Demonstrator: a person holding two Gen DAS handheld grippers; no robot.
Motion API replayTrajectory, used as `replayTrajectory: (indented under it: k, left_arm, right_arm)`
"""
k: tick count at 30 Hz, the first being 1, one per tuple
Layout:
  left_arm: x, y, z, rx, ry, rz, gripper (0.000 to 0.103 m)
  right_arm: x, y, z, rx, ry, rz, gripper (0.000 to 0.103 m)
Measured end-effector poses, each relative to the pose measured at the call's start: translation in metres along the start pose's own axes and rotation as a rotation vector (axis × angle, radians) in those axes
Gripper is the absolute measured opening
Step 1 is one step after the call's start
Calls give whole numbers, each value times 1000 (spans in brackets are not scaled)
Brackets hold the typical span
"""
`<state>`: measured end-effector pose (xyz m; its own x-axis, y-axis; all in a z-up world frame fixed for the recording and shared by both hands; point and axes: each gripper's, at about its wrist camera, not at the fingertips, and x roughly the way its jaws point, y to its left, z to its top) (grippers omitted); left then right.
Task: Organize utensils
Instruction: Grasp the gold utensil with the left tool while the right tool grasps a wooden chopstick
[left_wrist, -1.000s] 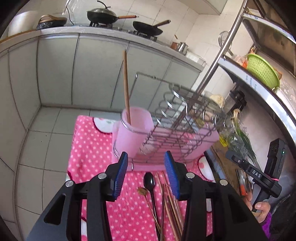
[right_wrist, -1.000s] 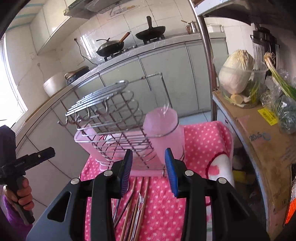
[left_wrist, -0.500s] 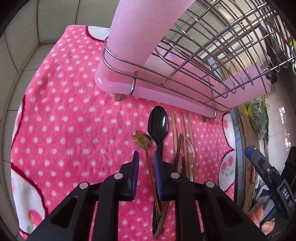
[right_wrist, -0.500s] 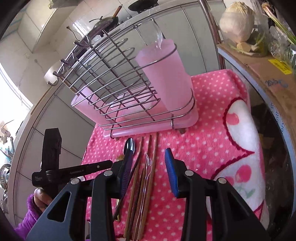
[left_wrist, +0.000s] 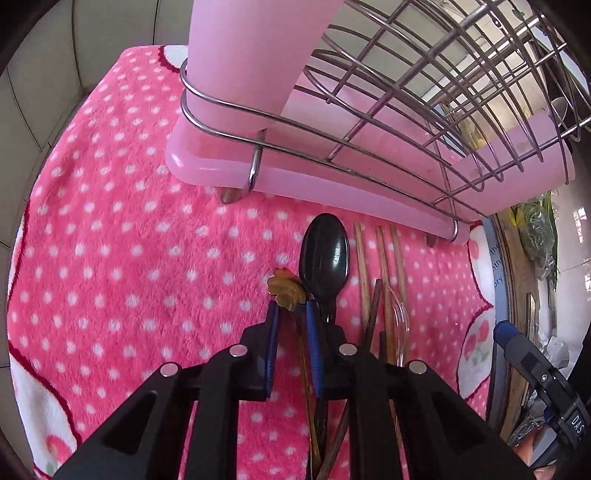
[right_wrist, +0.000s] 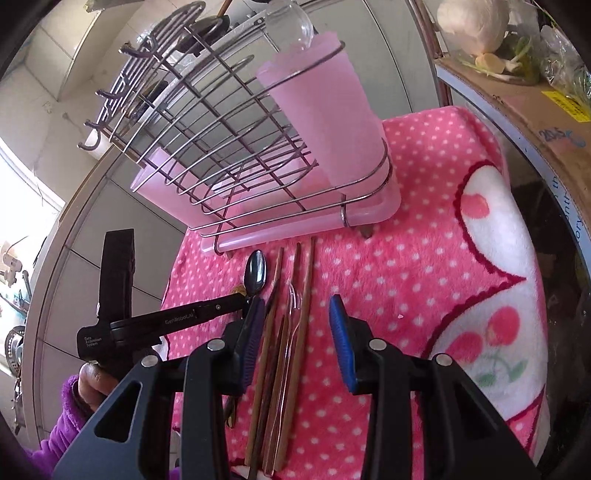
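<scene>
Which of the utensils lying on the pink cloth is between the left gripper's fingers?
The gold flower-ended spoon, leftmost in the row; the left gripper straddles its thin handle. The black spoon lies beside it.

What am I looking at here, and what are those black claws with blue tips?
There is no robot: a person holds a two-finger gripper in each hand, each with a camera looking along its fingers. One picture looks out from the left gripper, the other from the right gripper, and that one also shows the person's left hand. On a pink cloth, before a wire rack with a pink cup, lie a black spoon, a gold spoon, chopsticks and a clear spoon. The left jaws have just been closing around the gold spoon's handle but do not clearly pinch it yet. The right jaws stand open over the chopsticks, holding nothing.
</scene>
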<state>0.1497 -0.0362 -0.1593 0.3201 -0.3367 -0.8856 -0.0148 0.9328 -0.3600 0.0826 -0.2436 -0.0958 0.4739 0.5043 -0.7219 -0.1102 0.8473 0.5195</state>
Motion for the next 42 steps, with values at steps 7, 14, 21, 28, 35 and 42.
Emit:
replayTrajectory:
  k: [7,14,21,28,35,42]
  left_arm:
    - [-7,0,-5,12,-52,-12,1]
    - [-30,16,-11,-16,-96,-70,1]
    - [-43,29,-14,-33,-113,-105,1]
    - [-50,39,-14,-41,-123,-120,1]
    - [-77,52,-15,-22,-165,-122,1]
    - [-104,50,-20,6,-219,-129,1]
  right_arm:
    - [19,-4,-2,40,57,22,37]
    - [50,4,12,23,90,-38,37]
    - [93,23,25,-64,142,-208,21]
    - [117,27,27,-83,163,-273,19]
    - [109,29,25,-68,126,-247,6]
    - [64,14,20,-19,50,-173,6]
